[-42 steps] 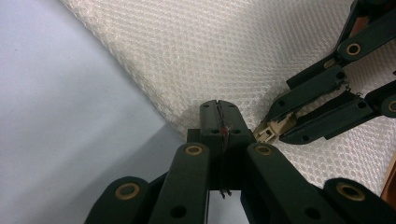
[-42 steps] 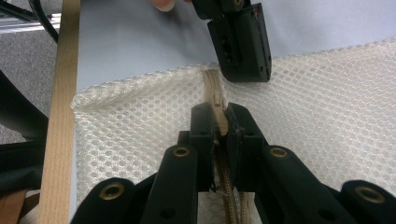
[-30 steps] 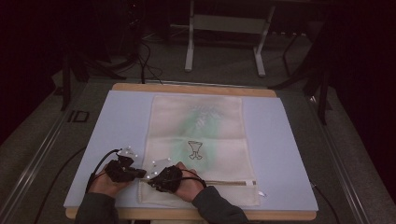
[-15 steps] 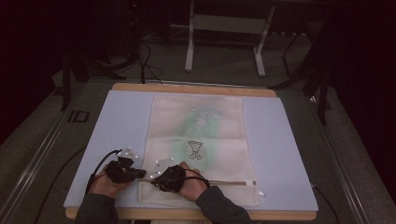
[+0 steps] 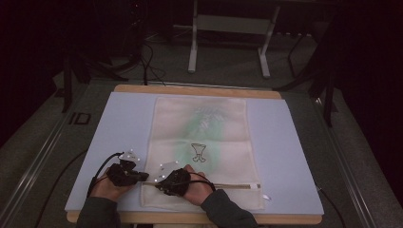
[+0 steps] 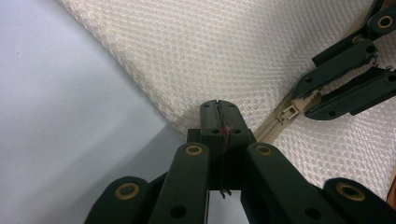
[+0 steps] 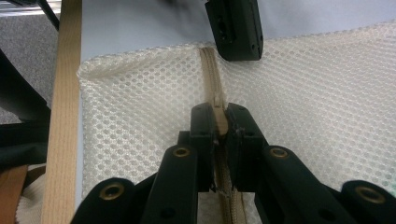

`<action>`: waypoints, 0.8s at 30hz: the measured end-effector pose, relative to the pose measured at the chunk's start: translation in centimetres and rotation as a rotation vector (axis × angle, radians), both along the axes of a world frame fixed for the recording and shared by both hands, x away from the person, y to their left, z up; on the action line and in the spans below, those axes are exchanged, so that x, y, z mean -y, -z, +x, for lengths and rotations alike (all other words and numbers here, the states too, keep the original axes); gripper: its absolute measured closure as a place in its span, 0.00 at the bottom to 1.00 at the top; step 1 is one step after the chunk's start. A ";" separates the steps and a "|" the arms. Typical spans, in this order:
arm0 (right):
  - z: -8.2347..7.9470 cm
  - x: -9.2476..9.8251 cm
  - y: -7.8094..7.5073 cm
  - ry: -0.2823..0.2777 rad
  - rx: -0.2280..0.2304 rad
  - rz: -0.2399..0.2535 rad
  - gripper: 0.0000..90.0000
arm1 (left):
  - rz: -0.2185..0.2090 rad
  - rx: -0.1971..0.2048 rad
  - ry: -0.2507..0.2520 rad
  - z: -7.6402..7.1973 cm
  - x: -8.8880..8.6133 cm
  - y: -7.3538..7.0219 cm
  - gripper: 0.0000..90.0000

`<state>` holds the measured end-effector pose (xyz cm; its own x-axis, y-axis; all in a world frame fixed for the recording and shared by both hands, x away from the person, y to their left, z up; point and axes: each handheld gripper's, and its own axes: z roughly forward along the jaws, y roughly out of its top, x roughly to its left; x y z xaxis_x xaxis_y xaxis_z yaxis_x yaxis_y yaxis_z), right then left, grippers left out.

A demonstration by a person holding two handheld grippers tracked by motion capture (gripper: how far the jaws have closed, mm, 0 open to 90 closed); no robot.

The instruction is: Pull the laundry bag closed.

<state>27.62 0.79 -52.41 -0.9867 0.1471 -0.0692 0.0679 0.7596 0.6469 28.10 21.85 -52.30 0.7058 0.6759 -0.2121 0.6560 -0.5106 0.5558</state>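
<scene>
A cream mesh bag (image 5: pixel 199 137) with a small goblet drawing lies flat on the blue mat (image 5: pixel 285 156). Its zipper (image 5: pixel 233 185) runs along the near edge. My left gripper (image 5: pixel 140 177) is shut on the bag's left edge (image 6: pixel 187 116), just beside the zipper's end. My right gripper (image 5: pixel 159 183) is shut on the zipper pull (image 7: pixel 219 116), a tan tab pinched between its jaws. In the left gripper view the right gripper (image 6: pixel 327 100) reaches in from the upper right onto the slider (image 6: pixel 289 112). In the right gripper view the left gripper (image 7: pixel 236 28) sits at the bag's corner.
The mat covers a wooden table (image 5: pixel 190 89) whose near edge (image 7: pixel 60 116) runs close beside the bag. A metal stand (image 5: pixel 228 42) and cables sit on the dark floor beyond the table. Bare mat lies left and right of the bag.
The right hand has edged slightly left along the zipper toward the left gripper. The left gripper has stayed put.
</scene>
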 end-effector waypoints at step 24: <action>-0.3 0.9 -0.4 -0.003 0.015 -0.017 0.91 | -0.006 -0.005 -0.001 0.0 -0.1 0.0 1.00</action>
<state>27.29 -0.08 -52.04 -0.9860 0.1425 -0.0868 0.0555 0.7709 0.6345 28.13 21.94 -52.33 0.7039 0.6754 -0.2197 0.6594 -0.5064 0.5556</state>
